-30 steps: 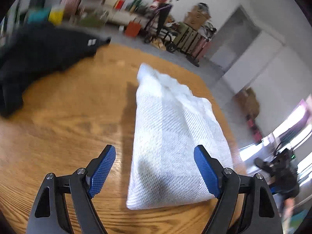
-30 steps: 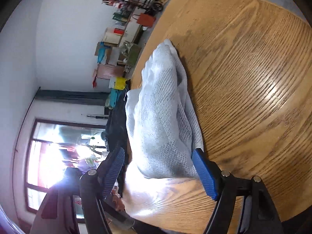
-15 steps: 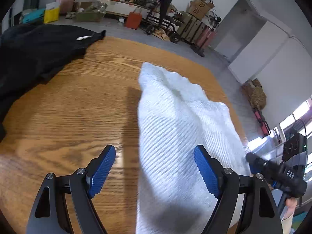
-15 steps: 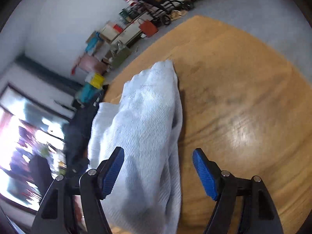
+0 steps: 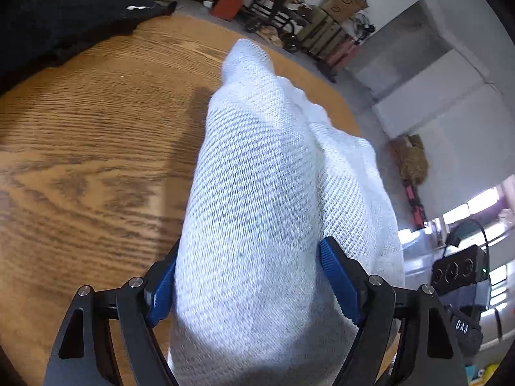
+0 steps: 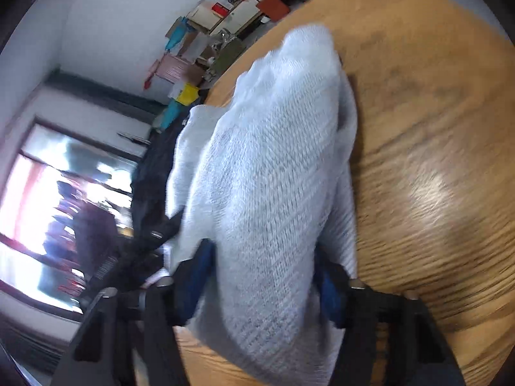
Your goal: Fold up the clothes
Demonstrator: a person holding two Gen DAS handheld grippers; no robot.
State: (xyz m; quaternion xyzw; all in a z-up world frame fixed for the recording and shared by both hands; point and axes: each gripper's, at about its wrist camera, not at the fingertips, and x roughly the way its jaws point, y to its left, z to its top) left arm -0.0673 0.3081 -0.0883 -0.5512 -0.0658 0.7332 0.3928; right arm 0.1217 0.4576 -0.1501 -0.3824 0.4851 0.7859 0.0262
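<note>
A white, open-knit garment (image 5: pixel 267 173), folded into a long bundle, lies on the round oak-grain wooden desk (image 5: pixel 90 148) and runs away from both cameras toward the desk's far edge, where its narrow end rises to a soft peak.

In the left wrist view the near end of the bundle fills the gap of the left tongs (image 5: pixel 249 284). The blue ribbed pads (image 5: pixel 338 276) stand on either side of the cloth, the left one half hidden behind a bulge of knit, the right one pressed into a crease between two folds. The jaws are closing, with the cloth between them and touching both pads; the fabric bulges up over them.

In the right wrist view, which is blurred, the same garment (image 6: pixel 270 173) passes between the right tongs (image 6: pixel 262 276). Its blue pads (image 6: pixel 196 276) sit tight against the sides of the bundle, and the knit swells above and spills below them toward the camera. These jaws are closing too, at a middling width, with the cloth between them.

A black garment (image 5: pixel 61 16) lies heaped at the far left of the desk in the left view, apart from the white one. At the right edge of that view the other black gripper (image 5: pixel 460 276) shows just beside the white cloth.
</note>
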